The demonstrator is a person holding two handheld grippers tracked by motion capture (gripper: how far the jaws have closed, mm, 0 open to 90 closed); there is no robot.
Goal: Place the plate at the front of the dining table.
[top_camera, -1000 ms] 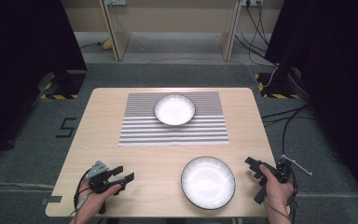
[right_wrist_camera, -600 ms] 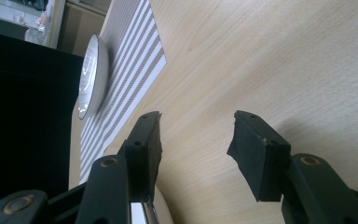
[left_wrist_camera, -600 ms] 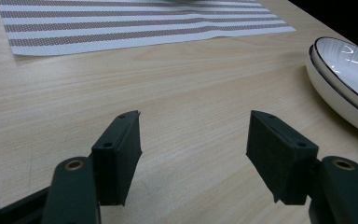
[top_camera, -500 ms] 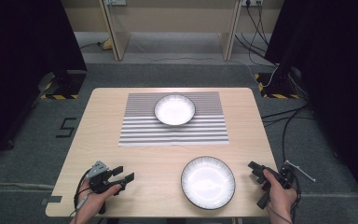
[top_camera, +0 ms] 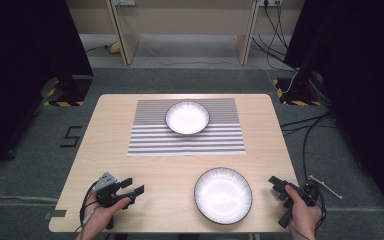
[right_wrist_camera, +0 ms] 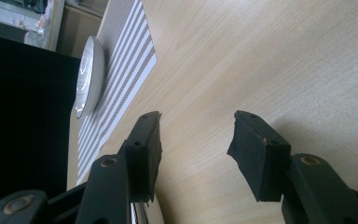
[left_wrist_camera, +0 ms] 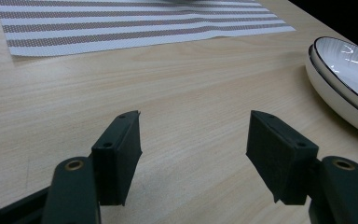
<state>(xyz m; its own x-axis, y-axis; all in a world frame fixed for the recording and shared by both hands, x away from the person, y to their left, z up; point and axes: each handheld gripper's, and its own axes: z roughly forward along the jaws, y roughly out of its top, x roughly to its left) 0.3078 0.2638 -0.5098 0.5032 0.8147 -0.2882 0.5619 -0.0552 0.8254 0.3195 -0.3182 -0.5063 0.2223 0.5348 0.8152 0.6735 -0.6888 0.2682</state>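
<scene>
Plate [top_camera: 223, 195] and right hand-held gripper [top_camera: 281, 189] are the pair that matter: the near white plate sits at about nine o'clock from that gripper, close beside it with a strip of bare wood between, while the left hand-held gripper [top_camera: 130, 191] has the same plate at three o'clock but farther off, so the right hand looks the nearer one. Both stand empty with jaws spread wide, nothing between the pads in either gripper view. The plate is round, so no long axis decides the approach; its raised dark-lined rim, seen low at the edge of the left gripper view [left_wrist_camera: 349, 74], is what a jaw would have to straddle. It lies near the worktop [top_camera: 110, 150] front edge at six o'clock, so room is tight there. At twelve o'clock, well apart, a second plate [top_camera: 187, 117] rests on the striped mat [top_camera: 150, 140], whose front half lies bare.
</scene>
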